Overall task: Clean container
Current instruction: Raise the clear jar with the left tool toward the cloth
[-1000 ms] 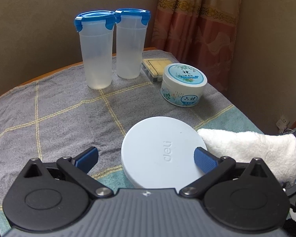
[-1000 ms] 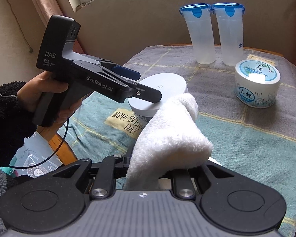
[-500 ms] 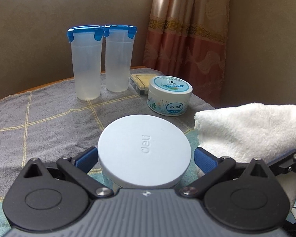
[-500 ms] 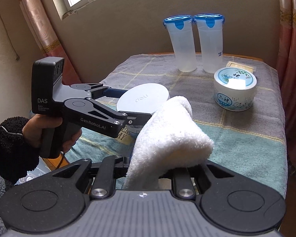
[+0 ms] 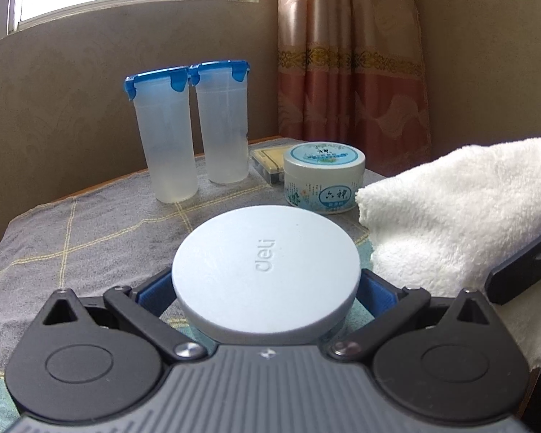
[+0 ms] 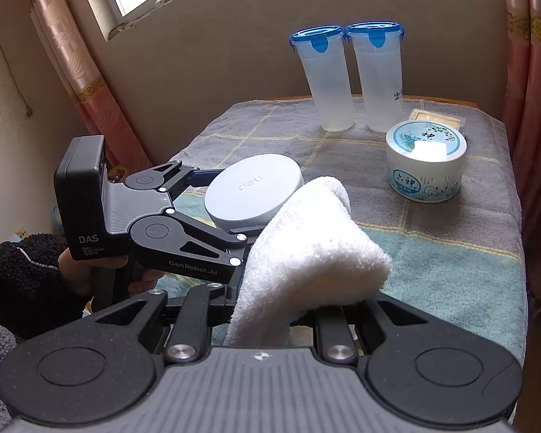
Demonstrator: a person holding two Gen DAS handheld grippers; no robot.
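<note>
The left gripper [image 6: 234, 195] has its jaws clenched on the round container [image 5: 267, 270]. Just right of the container, the right gripper [image 6: 270, 310] grasps a white towel [image 6: 306, 245], nearly touching its lid.

Behind the round white jar [image 5: 324, 177] you find two upright blue-lidded tumblers [image 5: 166, 137] [image 5: 224, 122]; a flat yellow box [image 5: 267, 160] lies touching the jar's rear, all on the checked cloth [image 5: 90, 231].

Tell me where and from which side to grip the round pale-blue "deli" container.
Grip the round pale-blue "deli" container on its curved side wall, just under the overhanging flat lid, from the near table edge, one finger on each side. It sits upright, and the left hand-held gripper already straddles it that way.
</note>
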